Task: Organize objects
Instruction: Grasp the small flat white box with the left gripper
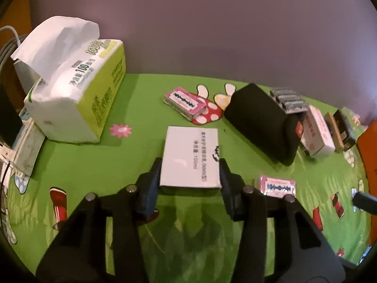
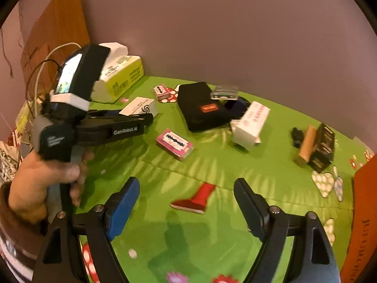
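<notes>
A white carton (image 1: 190, 155) with black print lies on the green cartoon tablecloth (image 1: 94, 169). My left gripper (image 1: 190, 165) is shut on its near end, one pad pressed against each side. From the right wrist view the same carton (image 2: 140, 106) sits at the tip of the left gripper (image 2: 141, 118), which a hand (image 2: 35, 184) holds. My right gripper (image 2: 186, 184) hangs open over bare cloth with nothing between its fingers. A pink razor-blade box (image 2: 174, 143) lies just ahead of it, and a second one (image 2: 161, 92) lies further back.
A tissue pack (image 1: 75, 94) stands at the back left. To the right are a black pouch (image 2: 202, 106), a clear cartridge pack (image 2: 223, 93), a white-and-pink box (image 2: 249, 125), a wooden brush (image 2: 306, 146) and a black box (image 2: 324, 146). An orange box (image 2: 362, 224) borders the right edge.
</notes>
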